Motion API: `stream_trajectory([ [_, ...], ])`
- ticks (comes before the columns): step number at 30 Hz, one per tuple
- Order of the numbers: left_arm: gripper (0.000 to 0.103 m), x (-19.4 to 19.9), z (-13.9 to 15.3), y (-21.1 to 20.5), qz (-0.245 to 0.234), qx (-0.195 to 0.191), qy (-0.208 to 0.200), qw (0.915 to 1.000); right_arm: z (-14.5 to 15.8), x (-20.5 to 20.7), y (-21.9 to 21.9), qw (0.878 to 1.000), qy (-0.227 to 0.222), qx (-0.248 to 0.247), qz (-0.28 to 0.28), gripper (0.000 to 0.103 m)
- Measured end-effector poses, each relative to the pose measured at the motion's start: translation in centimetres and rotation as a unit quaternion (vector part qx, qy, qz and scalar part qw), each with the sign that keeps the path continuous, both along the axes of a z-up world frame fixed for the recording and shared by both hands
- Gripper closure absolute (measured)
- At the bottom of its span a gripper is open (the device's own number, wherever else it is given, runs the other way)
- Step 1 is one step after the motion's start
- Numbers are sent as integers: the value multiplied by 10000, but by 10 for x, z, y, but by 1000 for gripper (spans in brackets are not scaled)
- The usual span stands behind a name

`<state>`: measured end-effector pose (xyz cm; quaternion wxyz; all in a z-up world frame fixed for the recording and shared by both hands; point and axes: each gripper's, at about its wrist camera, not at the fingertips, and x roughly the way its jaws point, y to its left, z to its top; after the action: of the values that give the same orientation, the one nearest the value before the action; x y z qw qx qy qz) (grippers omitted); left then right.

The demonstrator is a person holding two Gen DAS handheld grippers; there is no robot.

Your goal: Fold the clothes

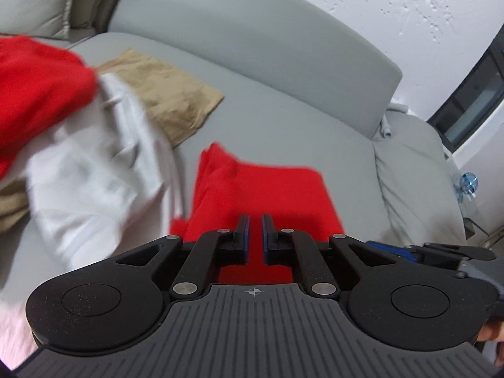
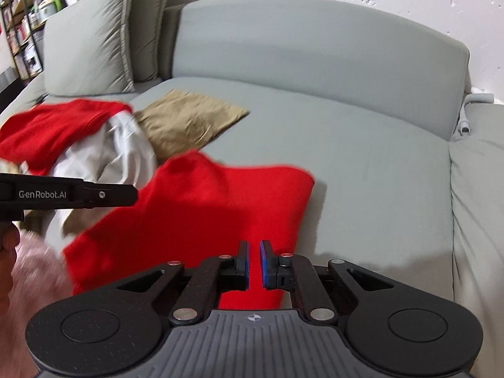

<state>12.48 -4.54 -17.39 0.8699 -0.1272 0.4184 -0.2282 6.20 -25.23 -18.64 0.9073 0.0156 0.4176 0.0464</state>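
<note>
Grey sofa [image 2: 362, 157], red garment [image 2: 195, 214] beneath right gripper [image 2: 254, 245]

"GenRobot.AI" in white on black side of left gripper [image 2: 94, 193], left of right gripper's fingers; bookshelf [image 2: 22, 28] labels probably unreadable

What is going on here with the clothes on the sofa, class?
A person is folding laundry on a grey sofa, holding a gripper in each hand. The left gripper and right gripper both sit over a red garment lying flat in front, jaws nearly closed; whether they pinch it is unclear. A heap of red, white and tan clothes waits to the left.
</note>
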Motion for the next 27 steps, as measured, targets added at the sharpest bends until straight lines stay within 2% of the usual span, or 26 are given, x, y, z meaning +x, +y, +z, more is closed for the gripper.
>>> stream_trajectory([
  [3,93,22,-7,-15,-121,92,-31,9999,-9,37,-4,9999,-64,-50,-115,94],
  [5,93,49,-24,-28,-150,304,122,9994,-20,61,-7,9998,-27,-67,-158,94],
  [7,93,66,-43,-26,39,439,335,9985,-33,78,-9,9999,57,-60,-142,94],
  [10,95,72,-64,-12,262,462,598,9968,-56,98,-14,9998,199,-54,-8,95],
  [11,97,72,-74,-6,312,439,681,9962,-66,105,-18,9997,238,-100,17,100],
  [15,97,75,-88,12,481,11,875,9950,-80,115,-42,9994,158,-6,-303,103],
  [17,97,73,-87,12,423,46,801,9959,-76,116,-50,9985,151,76,-522,103],
  [18,97,72,-86,12,403,71,751,9963,-73,114,-53,9979,140,29,-640,94],
  [21,94,62,-70,6,366,288,497,9977,-55,98,-61,9956,101,186,-907,90],
  [24,87,40,-43,-7,319,796,337,9958,-38,71,-58,9959,44,488,-757,89],
  [27,79,11,-19,-21,200,1288,135,9914,-27,44,-40,9978,43,518,-413,87],
])
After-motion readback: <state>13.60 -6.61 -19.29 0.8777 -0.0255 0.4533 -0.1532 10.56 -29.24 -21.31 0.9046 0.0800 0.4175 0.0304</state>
